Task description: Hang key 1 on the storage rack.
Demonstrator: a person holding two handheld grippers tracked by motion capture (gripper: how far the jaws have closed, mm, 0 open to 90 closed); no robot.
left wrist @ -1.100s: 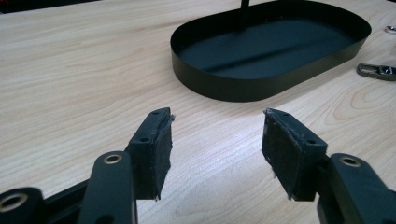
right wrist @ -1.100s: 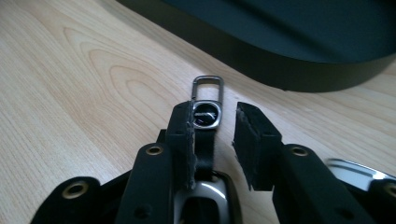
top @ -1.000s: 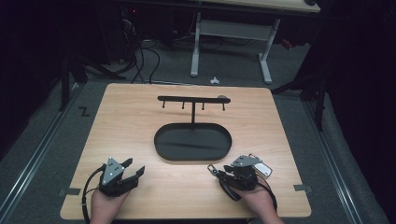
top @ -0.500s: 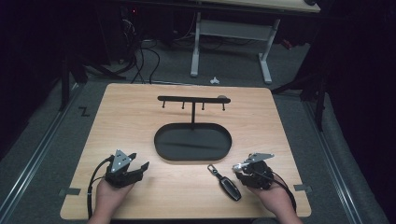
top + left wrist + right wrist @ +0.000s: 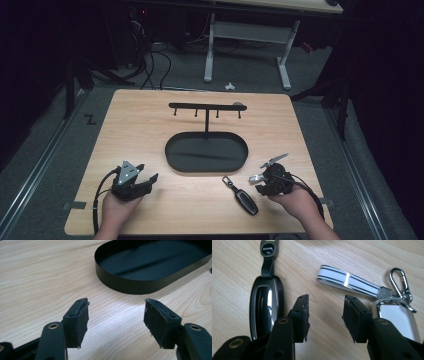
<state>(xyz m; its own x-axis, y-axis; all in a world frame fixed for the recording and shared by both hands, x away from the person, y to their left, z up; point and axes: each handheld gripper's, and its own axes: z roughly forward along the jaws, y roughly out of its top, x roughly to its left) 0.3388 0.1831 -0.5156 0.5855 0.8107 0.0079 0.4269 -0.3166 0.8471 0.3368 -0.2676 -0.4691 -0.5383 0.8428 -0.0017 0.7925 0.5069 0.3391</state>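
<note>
Right gripper view looks down between two black jaws of the right gripper (image 5: pixel 325 303), which have just been opening and stand apart over bare wood with nothing held between them. Just left of the left jaw lies a glossy black key fob (image 5: pixel 265 306), its short black strap ending in a small dark tag (image 5: pixel 268 249) with pale lettering too small to read. To the right lies a white key fob (image 5: pixel 395 318), partly hidden by the right jaw, with a white, dark-striped strap loop (image 5: pixel 347 281) and a silver carabiner clip (image 5: pixel 400 282).

From the high view, the black key fob (image 5: pixel 241 196) rests near the table's (image 5: pixel 145 125) near edge, just left of the right gripper (image 5: pixel 262 180). The left gripper (image 5: pixel 147 181) sits at the near left, its jaws also newly widened and empty, pointing towards the black oval tray (image 5: pixel 172 157). Behind the tray stands a black hook rack (image 5: pixel 206 106).
</note>
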